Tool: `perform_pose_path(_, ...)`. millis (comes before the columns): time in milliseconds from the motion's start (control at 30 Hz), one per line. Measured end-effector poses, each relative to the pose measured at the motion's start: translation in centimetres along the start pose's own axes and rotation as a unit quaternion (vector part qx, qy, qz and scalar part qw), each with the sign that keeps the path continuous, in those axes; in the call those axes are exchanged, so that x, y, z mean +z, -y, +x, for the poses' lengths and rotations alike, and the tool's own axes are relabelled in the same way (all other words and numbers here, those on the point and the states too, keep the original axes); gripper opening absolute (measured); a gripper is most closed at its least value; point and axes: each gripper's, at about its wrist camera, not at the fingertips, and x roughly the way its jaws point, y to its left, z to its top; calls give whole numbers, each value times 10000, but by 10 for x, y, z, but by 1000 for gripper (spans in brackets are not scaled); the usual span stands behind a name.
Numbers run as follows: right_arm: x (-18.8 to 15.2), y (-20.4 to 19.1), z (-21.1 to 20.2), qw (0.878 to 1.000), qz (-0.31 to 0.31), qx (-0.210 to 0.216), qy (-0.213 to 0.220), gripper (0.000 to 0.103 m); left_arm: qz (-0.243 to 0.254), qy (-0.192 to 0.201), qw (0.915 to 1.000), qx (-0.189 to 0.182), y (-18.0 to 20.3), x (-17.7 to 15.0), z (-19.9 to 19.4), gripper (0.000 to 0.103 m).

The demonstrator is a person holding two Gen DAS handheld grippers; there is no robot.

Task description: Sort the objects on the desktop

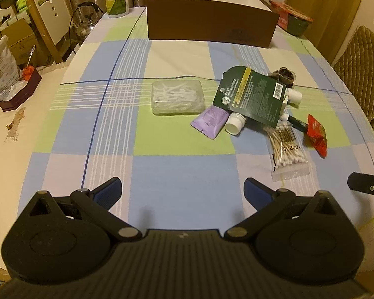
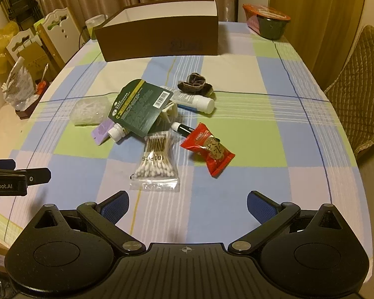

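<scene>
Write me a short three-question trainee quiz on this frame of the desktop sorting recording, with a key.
1. True or false: the brown box at the far side of the table already has the cotton swab bag inside it.
2. Which item lies nearest the right gripper? A) the hair scrunchie B) the cotton swab bag C) the clear plastic case
3. Fill in: the dark green card package rests partly on top of the small ______ tube.

Key: 1 false, the bag lies on the tablecloth. 2 B. 3 purple. Both the right gripper and the left gripper are open and hold nothing.
</scene>
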Motion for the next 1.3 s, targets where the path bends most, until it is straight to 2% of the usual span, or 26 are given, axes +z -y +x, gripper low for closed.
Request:
perform_pose_path(200, 0, 0, 1, 10000, 23, 12, -9, 103, -9, -39, 9998, -186, -4, 0, -1, 102)
perform_pose_path(833, 0, 1, 3, 10000, 64, 28, -26, 103, -26, -151, 9997, -181, -4, 1, 6, 102)
perform_pose_path(1000, -1, 1, 4, 9999, 89, 66, -40, 103, -117, -253, 9990, -342, -6, 1, 7, 102)
perform_pose_path(1300, -3, 4, 4, 9999, 100, 74, -31, 103, -60, -218, 9991, -354, -4, -2, 7, 102)
